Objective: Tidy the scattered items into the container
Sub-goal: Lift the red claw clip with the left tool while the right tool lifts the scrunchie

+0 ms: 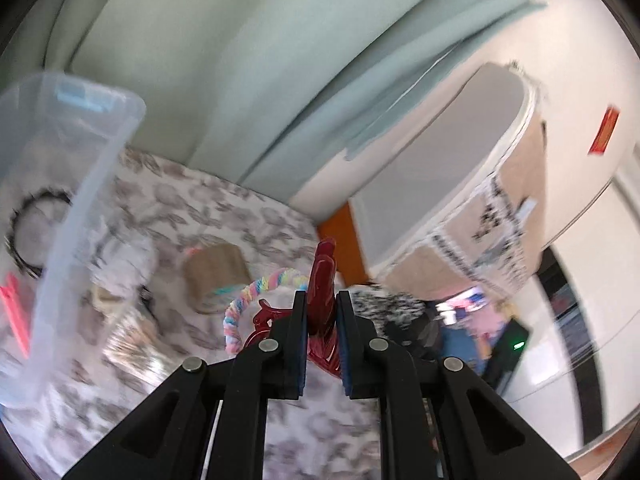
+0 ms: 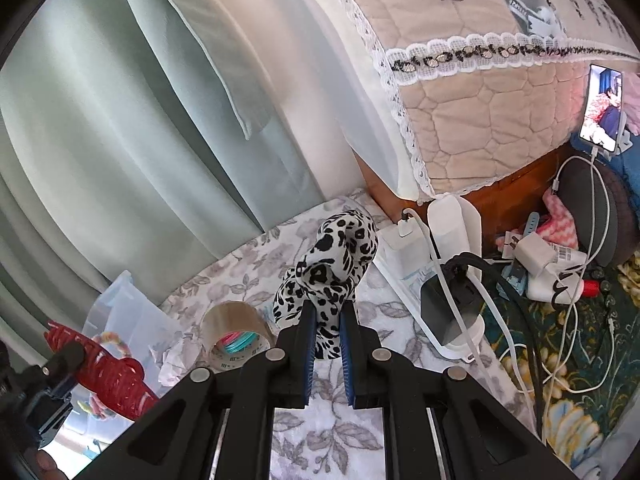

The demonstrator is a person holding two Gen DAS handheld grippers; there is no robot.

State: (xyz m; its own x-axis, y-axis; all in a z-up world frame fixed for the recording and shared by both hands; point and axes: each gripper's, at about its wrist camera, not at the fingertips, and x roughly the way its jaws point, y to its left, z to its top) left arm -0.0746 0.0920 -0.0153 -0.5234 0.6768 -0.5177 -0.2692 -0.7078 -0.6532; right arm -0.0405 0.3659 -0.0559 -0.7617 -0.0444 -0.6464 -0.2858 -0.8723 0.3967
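The left gripper (image 1: 321, 312) pinches a glossy red plastic hair claw (image 1: 323, 280). The right gripper (image 2: 328, 320) pinches a soft leopard-print fabric scrunchie (image 2: 336, 264); the clear plastic container (image 2: 128, 320) lies at 9 o'clock.

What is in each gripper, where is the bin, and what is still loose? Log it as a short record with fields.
left gripper: shut on red clip
right gripper: shut on spotted scrunchie
bin: clear plastic, at the left, open
in bin: dark hairband, pink clip
still loose: tape roll, rainbow loop
surface: floral cloth
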